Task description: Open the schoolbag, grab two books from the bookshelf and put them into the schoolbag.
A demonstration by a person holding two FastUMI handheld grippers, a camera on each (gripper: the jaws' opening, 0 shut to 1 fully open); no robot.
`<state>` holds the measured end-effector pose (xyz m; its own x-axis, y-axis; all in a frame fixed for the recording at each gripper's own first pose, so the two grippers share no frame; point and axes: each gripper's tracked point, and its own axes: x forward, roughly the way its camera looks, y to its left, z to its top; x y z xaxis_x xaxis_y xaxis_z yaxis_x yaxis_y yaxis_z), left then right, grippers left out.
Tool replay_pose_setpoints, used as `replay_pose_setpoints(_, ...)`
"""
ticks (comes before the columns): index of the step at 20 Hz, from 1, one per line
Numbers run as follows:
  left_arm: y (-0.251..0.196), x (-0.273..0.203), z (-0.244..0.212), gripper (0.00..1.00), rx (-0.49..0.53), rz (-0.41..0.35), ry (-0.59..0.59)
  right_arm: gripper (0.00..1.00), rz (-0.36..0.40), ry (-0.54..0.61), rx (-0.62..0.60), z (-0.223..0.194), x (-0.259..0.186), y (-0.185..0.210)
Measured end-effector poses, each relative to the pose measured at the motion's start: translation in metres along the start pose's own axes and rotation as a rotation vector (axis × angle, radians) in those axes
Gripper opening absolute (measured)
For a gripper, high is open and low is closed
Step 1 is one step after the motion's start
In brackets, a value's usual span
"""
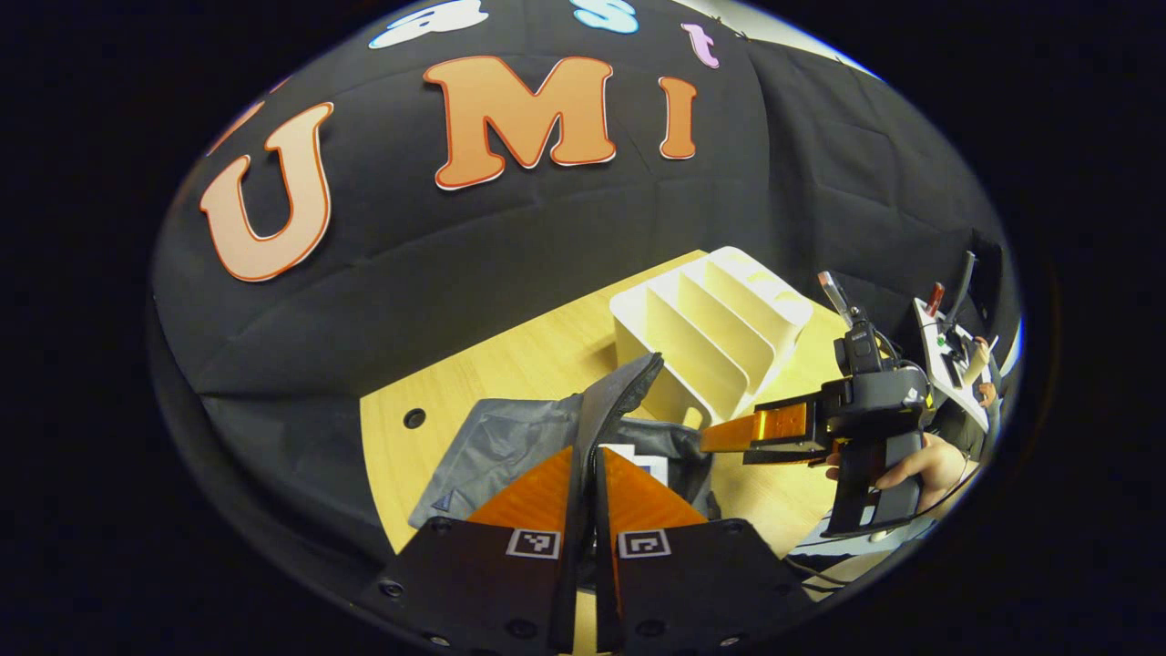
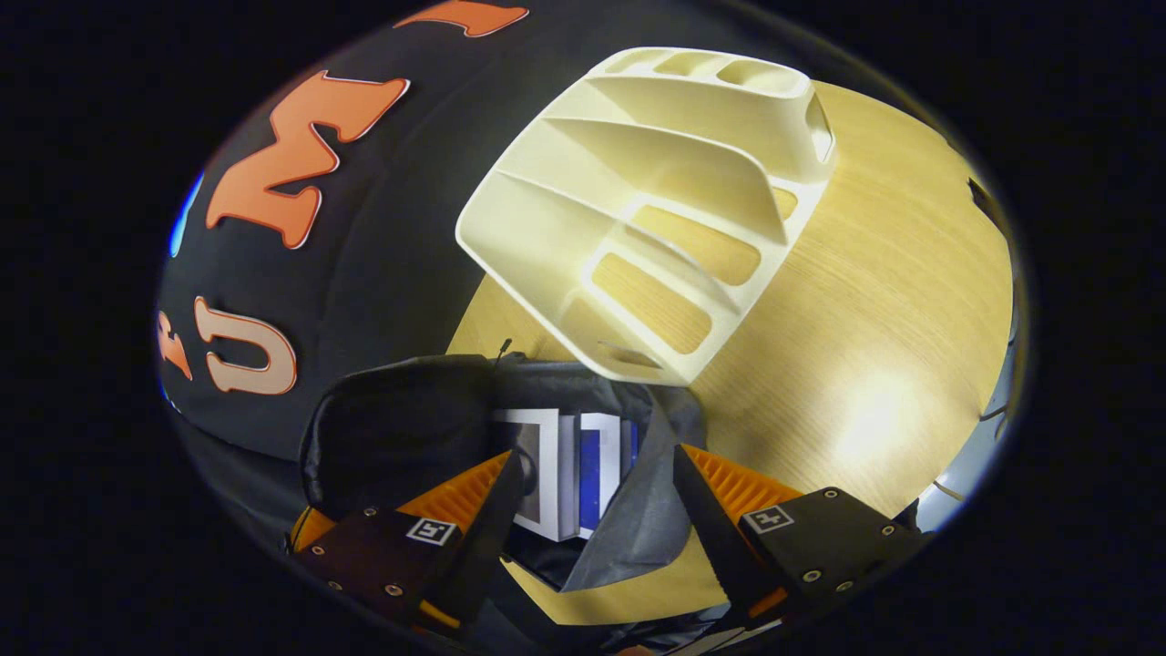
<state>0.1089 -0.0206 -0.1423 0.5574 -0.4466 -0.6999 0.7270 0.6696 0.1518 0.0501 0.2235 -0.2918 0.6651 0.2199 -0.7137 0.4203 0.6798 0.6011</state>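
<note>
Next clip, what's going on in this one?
A person with a handheld gripper in each hand is packing a grey fabric schoolbag on a light wooden table. The left gripper is shut on the bag's raised flap, holding it open. The right gripper is open over the bag's mouth, where white and blue books stand inside. The cream plastic slotted bookshelf behind has its visible slots empty.

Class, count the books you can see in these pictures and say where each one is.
2: a white-covered book and a blue-covered book, side by side inside the open schoolbag. More may be hidden deeper.
</note>
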Motion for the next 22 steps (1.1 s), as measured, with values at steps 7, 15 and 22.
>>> replay_pose_setpoints(7, -0.055, 0.013, -0.026, 0.7, -0.066, -0.087, 0.033, 0.98, -0.067, -0.034, -0.084, 0.034, -0.039, -0.048)
replay_pose_setpoints(15, -0.051, 0.024, -0.023, 1.0, -0.221, 0.015, -0.046, 0.98, -0.093, -0.162, -0.398, 0.103, -0.094, -0.041)
replay_pose_setpoints(22, -0.017, 0.006, 0.025, 0.98, -0.311, 0.155, -0.264, 0.98, -0.024, -0.378, -0.57, 0.155, -0.136, 0.013)
